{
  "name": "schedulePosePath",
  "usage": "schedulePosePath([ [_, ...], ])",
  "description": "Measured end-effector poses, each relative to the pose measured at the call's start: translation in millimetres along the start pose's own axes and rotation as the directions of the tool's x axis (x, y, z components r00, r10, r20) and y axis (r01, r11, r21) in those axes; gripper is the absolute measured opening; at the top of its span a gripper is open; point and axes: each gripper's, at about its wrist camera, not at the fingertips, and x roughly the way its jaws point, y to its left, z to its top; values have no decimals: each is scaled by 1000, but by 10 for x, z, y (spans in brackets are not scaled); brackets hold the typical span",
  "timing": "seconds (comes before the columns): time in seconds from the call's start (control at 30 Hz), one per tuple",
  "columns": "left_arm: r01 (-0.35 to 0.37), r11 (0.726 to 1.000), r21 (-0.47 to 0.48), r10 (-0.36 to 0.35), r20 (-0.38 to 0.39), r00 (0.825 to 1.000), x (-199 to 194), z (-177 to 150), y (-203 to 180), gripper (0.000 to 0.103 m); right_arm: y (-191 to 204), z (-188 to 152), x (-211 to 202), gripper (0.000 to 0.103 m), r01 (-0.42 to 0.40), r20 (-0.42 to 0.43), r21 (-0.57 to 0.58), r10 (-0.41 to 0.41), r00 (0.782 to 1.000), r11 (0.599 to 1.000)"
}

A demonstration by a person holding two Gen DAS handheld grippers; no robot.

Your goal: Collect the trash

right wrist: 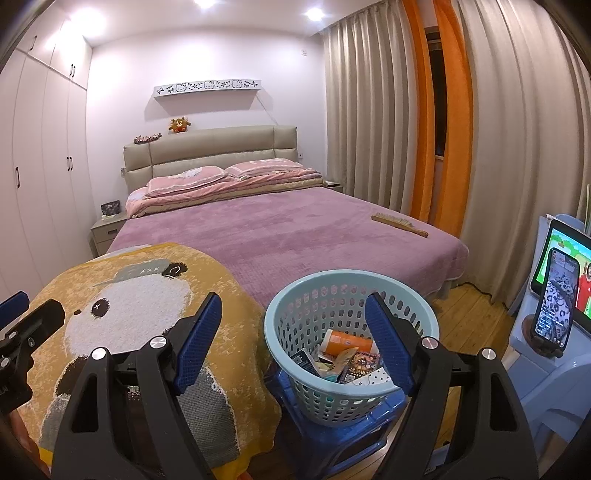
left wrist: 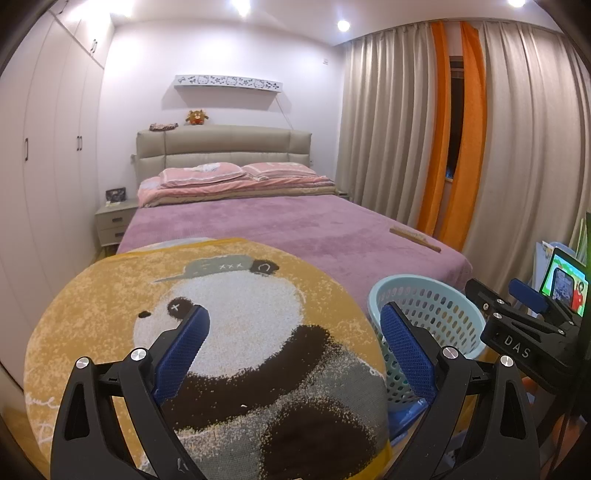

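Tongs wide apart, empty

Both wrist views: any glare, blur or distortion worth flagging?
Left wrist view: ceiling spotlights blow out, grey curtains bow heavily from fisheye, yellow panda blanket sharp. Right wrist view: same bowing, glare on the white wardrobe, light blue perforated plastic basket and its trash in focus.

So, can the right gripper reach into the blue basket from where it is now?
Probably yes: the right gripper is open and empty, and the basket sits just ahead with its open top uncovered.
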Motion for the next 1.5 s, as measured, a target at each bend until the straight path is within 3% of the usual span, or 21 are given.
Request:
schedulePosePath([
  [1.5, -31, 999, -9, 30, -27, 999, 129, -59, -48, 91, -10, -59, 190, 76, -19, -27, 13, 20, 999, 1000],
])
